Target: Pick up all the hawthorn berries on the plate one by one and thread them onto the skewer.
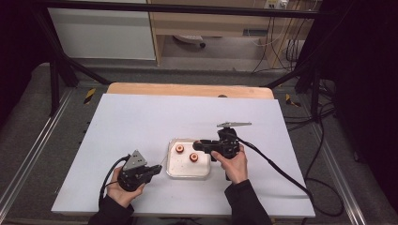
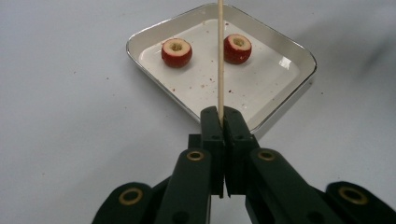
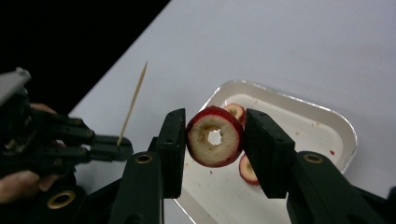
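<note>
Fruit rings lie in a shallow tray [image 1: 174, 169] between both tongs. Right tongs [image 3: 215, 135] are parted just enough to clamp a cored red fruit slice [image 3: 215, 136] by its skin, raised above the tray's near corner. Left tongs [image 2: 223, 122] are pressed together on a thin wooden skewer [image 2: 220, 56], whose free end points across the tray between two fruit pieces [image 2: 176, 52] lying ahead. Bare white table [image 1: 141, 117] spreads wide beyond both tongs, its edges well apart from them.
</note>
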`<state>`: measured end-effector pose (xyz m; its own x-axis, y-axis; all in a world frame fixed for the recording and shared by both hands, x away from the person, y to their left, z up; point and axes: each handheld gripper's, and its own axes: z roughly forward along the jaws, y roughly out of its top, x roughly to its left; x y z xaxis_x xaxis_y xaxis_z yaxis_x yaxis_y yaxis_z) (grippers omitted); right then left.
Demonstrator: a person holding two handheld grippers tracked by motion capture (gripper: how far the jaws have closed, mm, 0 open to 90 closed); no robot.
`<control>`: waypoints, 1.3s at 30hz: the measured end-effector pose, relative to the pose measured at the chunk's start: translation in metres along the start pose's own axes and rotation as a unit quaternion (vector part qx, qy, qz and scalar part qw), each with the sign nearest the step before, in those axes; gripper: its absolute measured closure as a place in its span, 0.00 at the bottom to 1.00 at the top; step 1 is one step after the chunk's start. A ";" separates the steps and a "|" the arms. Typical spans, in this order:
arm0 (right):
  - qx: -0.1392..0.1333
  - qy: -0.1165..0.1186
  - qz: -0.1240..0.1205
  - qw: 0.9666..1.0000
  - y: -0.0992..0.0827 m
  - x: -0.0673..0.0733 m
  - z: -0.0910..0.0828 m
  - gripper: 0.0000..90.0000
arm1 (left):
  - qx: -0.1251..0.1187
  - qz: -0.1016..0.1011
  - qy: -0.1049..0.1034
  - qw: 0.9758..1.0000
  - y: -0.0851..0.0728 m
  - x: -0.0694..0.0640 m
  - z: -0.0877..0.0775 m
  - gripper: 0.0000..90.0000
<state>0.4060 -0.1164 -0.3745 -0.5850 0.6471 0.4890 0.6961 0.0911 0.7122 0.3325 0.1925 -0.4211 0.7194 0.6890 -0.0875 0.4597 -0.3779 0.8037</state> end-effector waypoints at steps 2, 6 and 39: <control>-0.030 0.008 0.014 0.999 -0.002 -0.002 0.000 0.67 | -0.002 -0.007 0.002 1.000 0.000 0.000 0.000 0.98; -0.077 0.021 0.037 0.996 -0.005 -0.005 0.002 0.67 | -0.005 -0.022 0.006 1.000 -0.001 -0.001 -0.001 0.98; -0.275 0.120 0.173 0.938 -0.016 0.005 0.025 0.67 | -0.040 -0.057 -0.006 0.998 0.012 -0.034 0.014 0.98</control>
<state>0.4026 -0.0957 -0.3967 -0.4862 0.3716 0.7909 0.5792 -0.5407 0.6100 0.3203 0.1558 -0.4167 0.6711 0.7174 -0.1869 0.4963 -0.2473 0.8322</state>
